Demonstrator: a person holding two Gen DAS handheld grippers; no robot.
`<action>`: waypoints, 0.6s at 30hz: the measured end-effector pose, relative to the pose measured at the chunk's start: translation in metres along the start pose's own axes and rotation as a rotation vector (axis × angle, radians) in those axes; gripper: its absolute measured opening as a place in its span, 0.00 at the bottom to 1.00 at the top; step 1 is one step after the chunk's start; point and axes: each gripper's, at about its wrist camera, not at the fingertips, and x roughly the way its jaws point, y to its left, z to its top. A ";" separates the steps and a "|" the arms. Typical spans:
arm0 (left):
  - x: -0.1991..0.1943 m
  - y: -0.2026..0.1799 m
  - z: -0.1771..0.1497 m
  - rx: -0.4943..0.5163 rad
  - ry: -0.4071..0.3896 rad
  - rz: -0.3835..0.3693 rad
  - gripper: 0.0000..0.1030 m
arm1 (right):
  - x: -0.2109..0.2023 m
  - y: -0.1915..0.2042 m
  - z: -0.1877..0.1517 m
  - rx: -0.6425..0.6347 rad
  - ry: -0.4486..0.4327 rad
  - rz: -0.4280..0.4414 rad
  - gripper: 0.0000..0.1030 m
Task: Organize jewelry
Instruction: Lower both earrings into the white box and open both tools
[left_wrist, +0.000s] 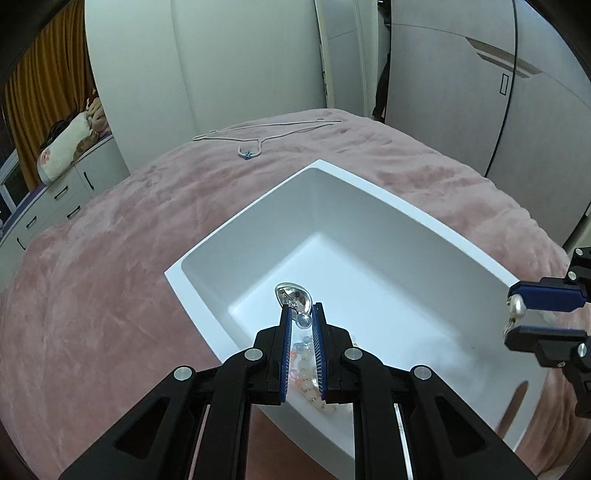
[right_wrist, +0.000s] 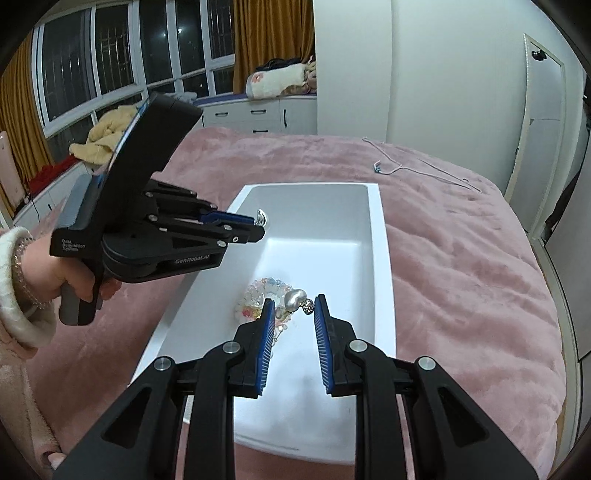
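Left tool (left_wrist: 302, 308) pointed steeply down over the near corner of a white tray (left_wrist: 236, 218), its blue ribbed pads nearly together and clamped on a silver earring (left_wrist: 293, 295) whose glossy curved shell stuck out past the tips, a clear bead hanging between the pads. A hand (right_wrist: 70, 277) in a cream knitted cuff held this tool by its grip, seen from the right wrist camera. Right tool (right_wrist: 293, 306) also tilted downward over the tray, its pads set a little wider and pinching a pearl earring (right_wrist: 295, 300) with a heart-shaped, satin-white body and a small sparkly cluster beside it. From the left camera the same tool (left_wrist: 515, 314) showed side-on at the tray's far right, the pearl caught at its tips.

Below both tools, on the tray's smooth floor, lay a bracelet (right_wrist: 258, 295) of pale pink, blue and clear beads, curled in a loose ring. Well beyond the tray, a thin silver necklace (left_wrist: 255, 136) stretched across the pink plush bed (left_wrist: 110, 240), its small blue pendant nearest the tray. The rectangular tray sat on the fuzzy, creased blanket.
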 end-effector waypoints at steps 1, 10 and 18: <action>0.001 -0.001 0.000 0.006 0.001 0.007 0.16 | 0.003 0.000 0.000 -0.003 0.004 -0.001 0.22; -0.007 -0.002 0.003 0.008 -0.048 0.050 0.47 | 0.005 0.013 0.004 -0.041 -0.013 -0.048 0.53; -0.038 -0.003 0.005 -0.016 -0.131 0.093 0.77 | -0.013 0.016 0.016 -0.031 -0.062 -0.078 0.72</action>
